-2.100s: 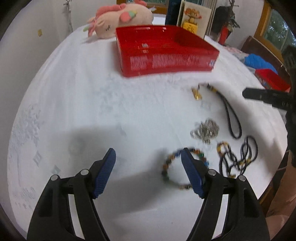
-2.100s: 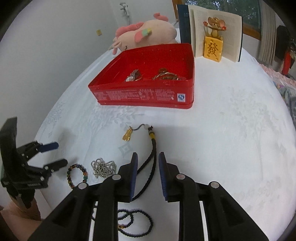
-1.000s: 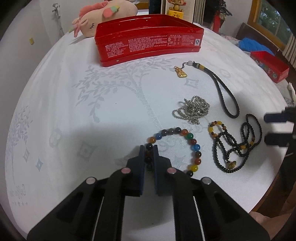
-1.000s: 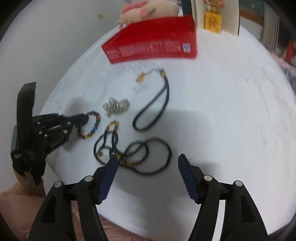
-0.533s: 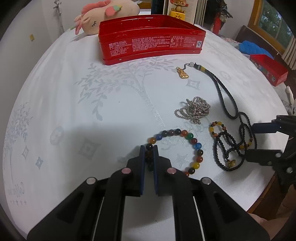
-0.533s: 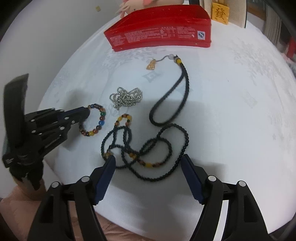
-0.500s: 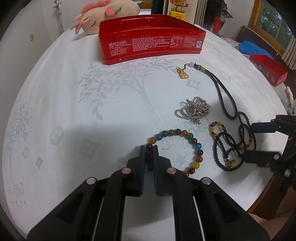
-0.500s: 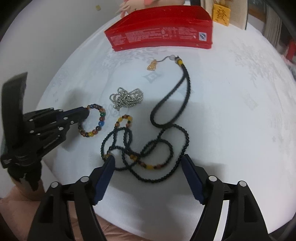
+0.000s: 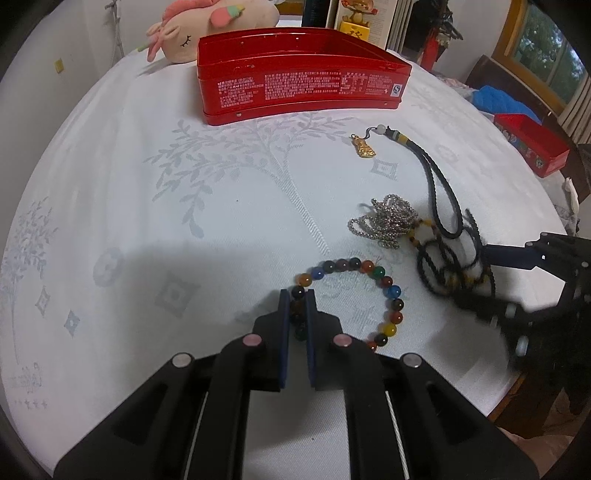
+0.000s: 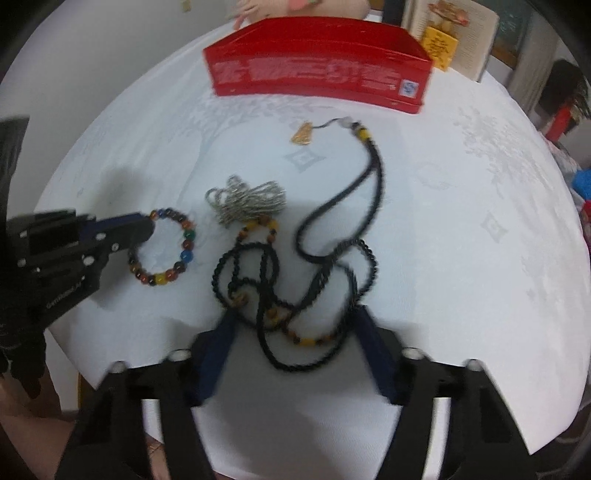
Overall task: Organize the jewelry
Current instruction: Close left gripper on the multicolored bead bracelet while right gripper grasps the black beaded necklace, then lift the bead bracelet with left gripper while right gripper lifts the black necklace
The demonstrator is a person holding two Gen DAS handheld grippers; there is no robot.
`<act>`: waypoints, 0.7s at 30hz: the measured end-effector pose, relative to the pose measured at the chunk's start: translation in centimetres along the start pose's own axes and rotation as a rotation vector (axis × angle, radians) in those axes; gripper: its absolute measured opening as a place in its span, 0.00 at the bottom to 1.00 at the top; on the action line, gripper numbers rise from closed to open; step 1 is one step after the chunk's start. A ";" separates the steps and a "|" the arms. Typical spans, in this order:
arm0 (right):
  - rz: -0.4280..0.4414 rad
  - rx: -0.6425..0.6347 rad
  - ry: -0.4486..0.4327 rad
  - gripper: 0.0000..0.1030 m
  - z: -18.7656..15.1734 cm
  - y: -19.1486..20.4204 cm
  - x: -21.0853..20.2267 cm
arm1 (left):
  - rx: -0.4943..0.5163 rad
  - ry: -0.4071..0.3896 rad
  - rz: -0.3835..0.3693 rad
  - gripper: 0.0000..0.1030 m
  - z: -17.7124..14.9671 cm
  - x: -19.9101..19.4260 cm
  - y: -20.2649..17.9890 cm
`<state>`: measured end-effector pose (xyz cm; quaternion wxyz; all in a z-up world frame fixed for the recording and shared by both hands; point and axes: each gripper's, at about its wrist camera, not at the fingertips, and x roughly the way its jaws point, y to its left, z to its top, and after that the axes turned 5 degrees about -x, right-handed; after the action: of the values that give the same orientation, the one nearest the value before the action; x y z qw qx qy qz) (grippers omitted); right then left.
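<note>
My left gripper (image 9: 297, 295) is shut on the near-left beads of a multicoloured bead bracelet (image 9: 391, 291) that lies on the white tablecloth. The right wrist view shows the same bracelet (image 10: 184, 243) at the tip of the left gripper (image 10: 147, 225). My right gripper (image 10: 295, 321) points down over a black bead necklace (image 10: 266, 258) with amber beads. Its jaws are closing, with the tangled loops bunched between them. In the left wrist view the right gripper (image 9: 480, 280) straddles the necklace (image 9: 436, 273) at the right. An open red tin (image 9: 303, 88) stands at the back.
A silver chain (image 9: 391, 221) lies in a heap beside the necklace. A black cord with a gold pendant (image 9: 443, 195) runs toward the tin. A plush toy (image 9: 207, 22) and an open book (image 10: 469, 33) sit behind the tin. A second red box (image 9: 532, 144) lies far right. The table edge is close.
The right gripper has come down over the black necklace and its jaws have narrowed, pushing the loops together. The left gripper stays shut on the bracelet in the same spot.
</note>
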<state>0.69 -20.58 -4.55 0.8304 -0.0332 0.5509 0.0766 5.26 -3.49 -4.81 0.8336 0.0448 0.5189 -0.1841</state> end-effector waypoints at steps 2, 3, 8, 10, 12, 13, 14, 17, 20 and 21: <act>0.008 0.023 -0.009 0.30 0.0 -1.1 0.0 | -0.003 0.000 0.002 0.06 0.0 0.0 -0.1; 0.013 0.033 -0.014 0.25 -0.1 -1.5 0.0 | -0.004 0.000 0.005 0.06 0.0 0.0 -0.1; 0.075 0.061 -0.036 0.11 -0.3 -3.0 -0.2 | -0.020 -0.002 0.009 0.06 0.1 -0.1 -0.1; 0.122 0.072 -0.056 0.11 -0.6 -3.5 -0.9 | -0.027 -0.004 0.004 0.06 0.1 -0.2 -0.1; 0.134 0.074 -0.072 0.11 -0.8 -3.9 -1.5 | -0.031 -0.007 -0.009 0.06 0.1 -0.4 -0.1; 0.155 0.080 -0.087 0.11 -0.9 -4.1 -2.0 | -0.030 -0.011 -0.014 0.06 0.1 -0.6 -0.1; 0.185 0.087 -0.098 0.11 -0.9 -4.3 -2.5 | -0.029 -0.017 -0.018 0.06 0.0 -0.8 -0.2; 0.232 0.104 -0.152 0.11 -1.0 -4.7 -4.1 | -0.019 -0.043 -0.043 0.06 0.1 -1.6 -0.6; 0.225 0.109 -0.179 0.11 -1.4 -5.5 -5.8 | -0.021 -0.054 -0.048 0.06 0.4 -1.9 -0.7; 0.207 0.107 -0.179 0.11 -1.4 -5.7 -6.0 | -0.021 -0.055 -0.048 0.06 0.5 -2.0 -0.7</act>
<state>-1.95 -26.95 0.22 0.8644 0.0749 0.4784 0.1351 4.63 -3.75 -2.79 0.8434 0.0184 0.4985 -0.1994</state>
